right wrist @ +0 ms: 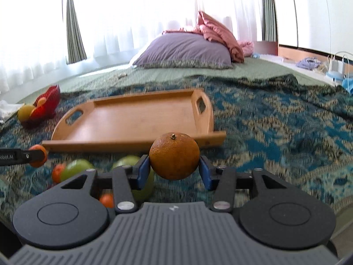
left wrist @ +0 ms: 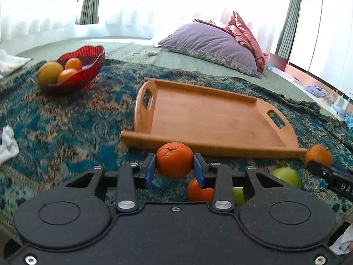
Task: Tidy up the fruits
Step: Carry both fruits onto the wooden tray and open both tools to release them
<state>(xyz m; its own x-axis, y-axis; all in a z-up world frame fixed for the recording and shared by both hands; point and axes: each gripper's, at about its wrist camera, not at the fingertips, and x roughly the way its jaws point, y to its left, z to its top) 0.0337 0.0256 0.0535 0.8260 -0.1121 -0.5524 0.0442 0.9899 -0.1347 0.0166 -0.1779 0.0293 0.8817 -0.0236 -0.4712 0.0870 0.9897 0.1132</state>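
Note:
My left gripper (left wrist: 174, 166) is shut on a small orange (left wrist: 174, 160), its blue pads (left wrist: 150, 169) pressing both sides just above the patterned blanket. In my right gripper (right wrist: 174, 172), also shut, sits a larger dull orange (right wrist: 174, 156) with its stem up. An empty wooden tray (left wrist: 209, 119) lies just beyond both grippers. A red bowl (left wrist: 92, 64) at the far left holds a yellow fruit (left wrist: 49, 72) and two oranges. Loose green apples (right wrist: 75, 169) and small oranges (right wrist: 57, 173) lie on the blanket under and between the grippers.
A purple pillow (left wrist: 209, 42) and pink bedding (left wrist: 242, 31) lie at the back of the bed. White crumpled paper (left wrist: 7, 145) is at the left edge. Boxes and cables (right wrist: 337, 66) stand on the floor at the far right.

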